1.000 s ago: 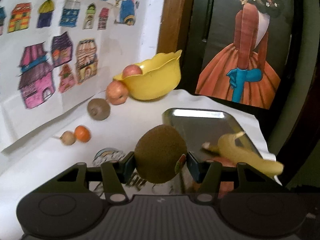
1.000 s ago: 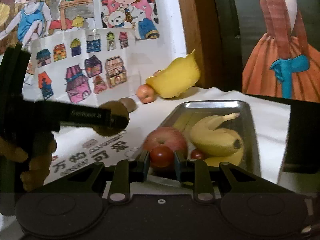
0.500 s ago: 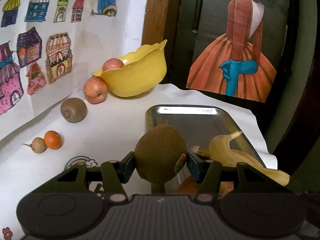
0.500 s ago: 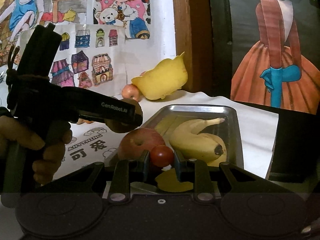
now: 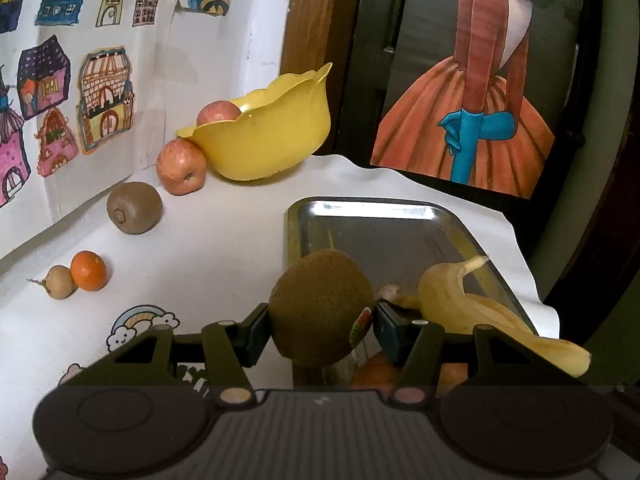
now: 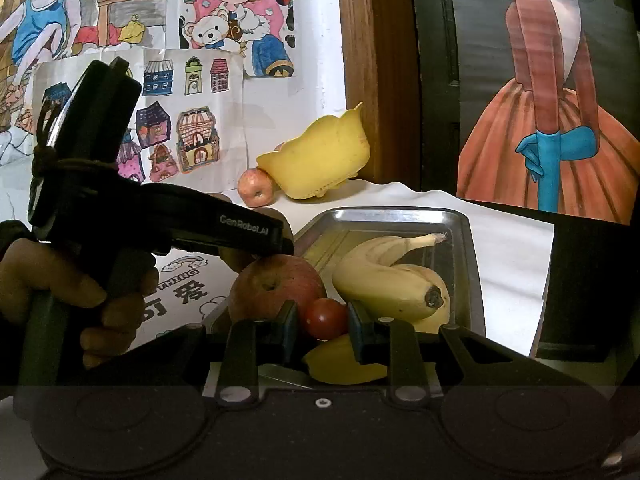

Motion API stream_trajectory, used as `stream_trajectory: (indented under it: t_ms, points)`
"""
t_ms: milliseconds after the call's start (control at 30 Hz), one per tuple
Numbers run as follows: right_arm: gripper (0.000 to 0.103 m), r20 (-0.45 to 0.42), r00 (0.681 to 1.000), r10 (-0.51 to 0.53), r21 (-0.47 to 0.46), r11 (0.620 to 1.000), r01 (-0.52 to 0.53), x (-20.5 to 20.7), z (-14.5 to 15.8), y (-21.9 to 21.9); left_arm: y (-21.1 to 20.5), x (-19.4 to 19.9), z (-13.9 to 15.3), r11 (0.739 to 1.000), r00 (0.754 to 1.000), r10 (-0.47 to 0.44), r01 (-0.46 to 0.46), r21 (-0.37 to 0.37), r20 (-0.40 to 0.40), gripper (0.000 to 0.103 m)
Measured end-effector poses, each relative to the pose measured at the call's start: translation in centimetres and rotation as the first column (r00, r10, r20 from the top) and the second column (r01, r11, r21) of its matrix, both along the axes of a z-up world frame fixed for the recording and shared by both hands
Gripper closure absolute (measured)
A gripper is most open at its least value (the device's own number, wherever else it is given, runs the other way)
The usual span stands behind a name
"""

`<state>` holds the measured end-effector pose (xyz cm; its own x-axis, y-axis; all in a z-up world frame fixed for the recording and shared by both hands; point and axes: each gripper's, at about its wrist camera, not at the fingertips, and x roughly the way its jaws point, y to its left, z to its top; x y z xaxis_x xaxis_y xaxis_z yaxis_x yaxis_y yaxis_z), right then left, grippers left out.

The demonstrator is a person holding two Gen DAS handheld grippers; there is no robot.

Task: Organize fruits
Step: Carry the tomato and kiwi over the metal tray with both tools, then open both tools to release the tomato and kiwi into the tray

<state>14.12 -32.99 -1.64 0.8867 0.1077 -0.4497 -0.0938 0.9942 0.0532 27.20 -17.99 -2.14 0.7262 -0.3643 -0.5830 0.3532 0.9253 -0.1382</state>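
I'm holding a kiwi [image 5: 321,307] in the left gripper [image 5: 322,330], fingers clamped on its sides, and carrying it over the near left corner of the metal tray [image 5: 400,216]. It's up in the air, not yet set down; I'm judging it's headed into the tray with the rest. The right gripper [image 6: 327,320] is pinching a small red tomato [image 6: 326,318] between its fingers, low over the tray's near end, just beside the apple [image 6: 276,288] and in front of the bananas [image 6: 384,280]. Can't tell if the tomato is touching the tray floor. The grip looks light and centered, probably so the soft skin isn't getting crushed.

The tray is collecting the fruit: apple, bananas, plus something yellow [image 6: 344,360] under the right gripper that I can't identify. Loose fruit is sitting on the table [image 5: 224,240] along the wall: a second kiwi [image 5: 134,208], another apple [image 5: 181,166] touching the yellow bowl [image 5: 272,140], a small orange [image 5: 89,271] touching a brownish round fruit [image 5: 60,282]. One more apple [image 5: 218,113] is in the bowl.

The far half of the tray is bare, so there's room for the kiwi there.
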Motion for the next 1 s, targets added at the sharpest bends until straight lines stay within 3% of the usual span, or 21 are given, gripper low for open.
stream_trajectory:
  t_ms: [200,400,733,1000]
  points:
    - [0.068,-0.001,1.000,0.001,0.002,1.000,-0.001,-0.1,-0.1,0.1,0.1,0.1,0.0,1.000,1.000,-0.025,0.025,-0.012,0.013,0.044]
    - [0.062,0.000,1.000,-0.003,0.003,1.000,0.003,-0.2,-0.1,0.4,-1.0,-0.5,0.5,0.998,0.996,-0.061,0.059,0.031,0.070,0.041]
    - [0.035,0.026,1.000,-0.010,0.013,1.000,0.010,-1.4,0.7,0.6,1.1,-2.1,1.8,1.000,0.996,-0.007,0.008,-0.010,0.090,0.007]
    - [0.013,0.063,0.997,-0.037,0.026,0.999,0.035,-3.9,2.1,0.9,3.3,-5.5,3.1,0.999,0.991,0.036,-0.033,-0.024,0.127,0.001]
